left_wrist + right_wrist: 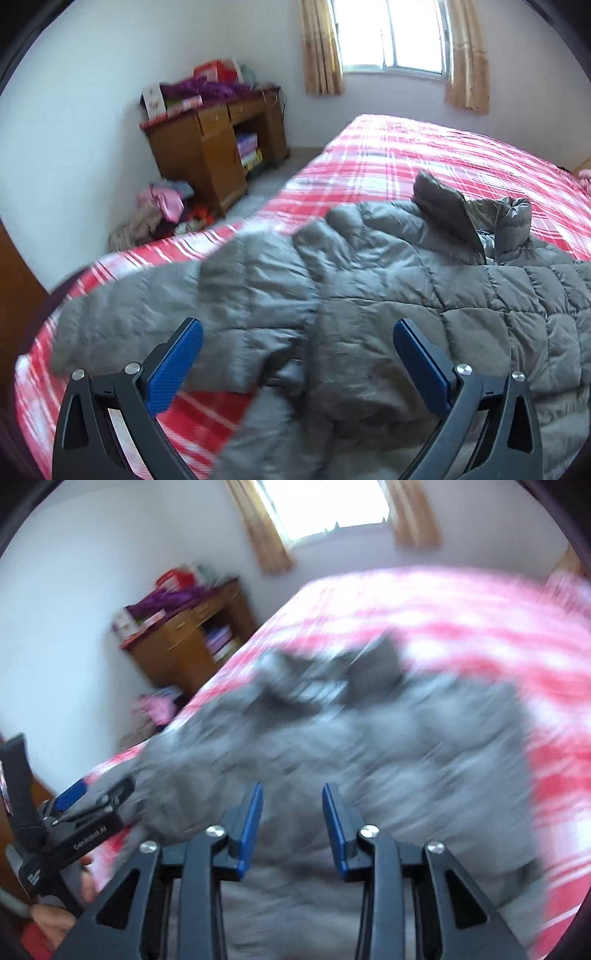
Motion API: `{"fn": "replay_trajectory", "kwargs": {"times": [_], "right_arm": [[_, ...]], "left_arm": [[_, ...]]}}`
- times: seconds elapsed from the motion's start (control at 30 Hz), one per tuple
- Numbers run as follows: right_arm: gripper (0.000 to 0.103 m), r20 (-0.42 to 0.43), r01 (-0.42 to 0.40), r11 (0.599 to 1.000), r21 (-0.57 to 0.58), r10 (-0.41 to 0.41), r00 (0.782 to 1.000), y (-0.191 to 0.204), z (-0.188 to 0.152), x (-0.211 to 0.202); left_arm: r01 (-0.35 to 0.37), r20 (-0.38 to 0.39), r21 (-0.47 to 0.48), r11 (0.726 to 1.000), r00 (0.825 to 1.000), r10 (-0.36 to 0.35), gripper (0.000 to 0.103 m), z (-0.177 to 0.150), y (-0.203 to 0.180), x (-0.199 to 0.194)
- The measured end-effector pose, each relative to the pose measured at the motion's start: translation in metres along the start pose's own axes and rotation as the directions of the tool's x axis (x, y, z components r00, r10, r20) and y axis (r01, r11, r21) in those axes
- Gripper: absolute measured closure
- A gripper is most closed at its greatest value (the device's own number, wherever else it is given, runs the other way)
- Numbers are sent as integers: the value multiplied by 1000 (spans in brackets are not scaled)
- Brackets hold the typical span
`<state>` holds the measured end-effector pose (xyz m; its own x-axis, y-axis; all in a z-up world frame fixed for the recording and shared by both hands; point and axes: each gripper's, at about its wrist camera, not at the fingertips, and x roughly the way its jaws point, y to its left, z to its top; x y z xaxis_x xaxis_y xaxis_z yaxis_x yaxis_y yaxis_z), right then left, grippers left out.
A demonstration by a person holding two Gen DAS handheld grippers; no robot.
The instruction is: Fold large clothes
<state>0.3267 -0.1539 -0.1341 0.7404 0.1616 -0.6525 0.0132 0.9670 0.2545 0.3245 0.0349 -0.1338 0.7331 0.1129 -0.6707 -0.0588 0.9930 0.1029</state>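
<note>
Lying spread across near part of red plaid bed (424, 155): grey quilted jacket (369, 288), sleeve reaching toward left bed edge, collar standing up. Hovering above it, left gripper (297, 328) jaws wide, nothing between. Right gripper (292, 794) part-open, gripping nothing. Showing bare bedcover beyond collar.

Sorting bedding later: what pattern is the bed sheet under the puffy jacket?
Red, pink and white plaid bed sheet, clearest in the left wrist view.

Both wrist views look steeply down, close over the grey jacket (369, 288), sharing bed (424, 155) and window (391, 33).
</note>
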Motion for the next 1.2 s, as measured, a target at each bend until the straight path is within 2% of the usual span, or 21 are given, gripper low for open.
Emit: {"fn": "replay_trajectory", "kwargs": {"times": [0.1, 0.2, 0.33, 0.4, 0.53, 0.6, 0.7, 0.83, 0.93, 1.0, 1.03, 1.13, 1.2], "right_arm": [[62, -18, 172, 985, -19, -172, 985, -34, 4, 10], [62, -66, 266, 963, -41, -268, 961, -59, -11, 28], [62, -126, 236, 971, 30, -231, 965, -86, -37, 53], [61, -83, 219, 975, 36, -215, 973, -86, -42, 57], [50, -77, 220, 975, 15, -218, 973, -82, -41, 56], [50, -79, 237, 972, -5, -237, 968, -83, -42, 53], [50, -77, 252, 967, -21, -253, 964, -75, -41, 54], [42, -72, 230, 973, -9, -230, 971, -81, -44, 50], [38, -74, 237, 971, -25, -238, 968, -79, -45, 51], [37, -75, 241, 970, -34, -243, 967, -78, -45, 52], [37, -75, 240, 970, -34, -242, 967, -78, -45, 53], [37, -73, 239, 970, -31, -241, 968, -78, -46, 53], [37, -74, 244, 969, -36, -246, 966, -78, -46, 53]], "left_arm": [[-64, -35, 9, 998, 997, 65, 1, -8, -14, 24], [-90, -56, 31, 995, 994, 92, 1, -21, -18, 43], [-73, -95, 21, 997, 993, 75, 1, -34, -18, 62], [-65, -99, 9, 998, 993, 65, 1, -33, -15, 64], [-38, -115, -10, 999, 993, 36, 1, -32, -10, 69], [-5, -111, -46, 999, 994, 0, 1, -32, 0, 63], [31, -69, -140, 990, 997, -41, 1, -29, 30, 35], [-10, 30, -293, 956, 999, 19, 1, -21, 105, -12], [-138, 20, -418, 898, 987, 161, 1, -23, 182, -30], [-239, -41, -498, 834, 967, 252, 1, -31, 234, -29], [-302, -106, -545, 782, 950, 293, 1, -37, 264, -24], [-394, -238, -627, 672, 918, 316, 1, -58, 319, -7], [-468, -338, -639, 611, 884, 324, 1, -70, 346, 12]]}}
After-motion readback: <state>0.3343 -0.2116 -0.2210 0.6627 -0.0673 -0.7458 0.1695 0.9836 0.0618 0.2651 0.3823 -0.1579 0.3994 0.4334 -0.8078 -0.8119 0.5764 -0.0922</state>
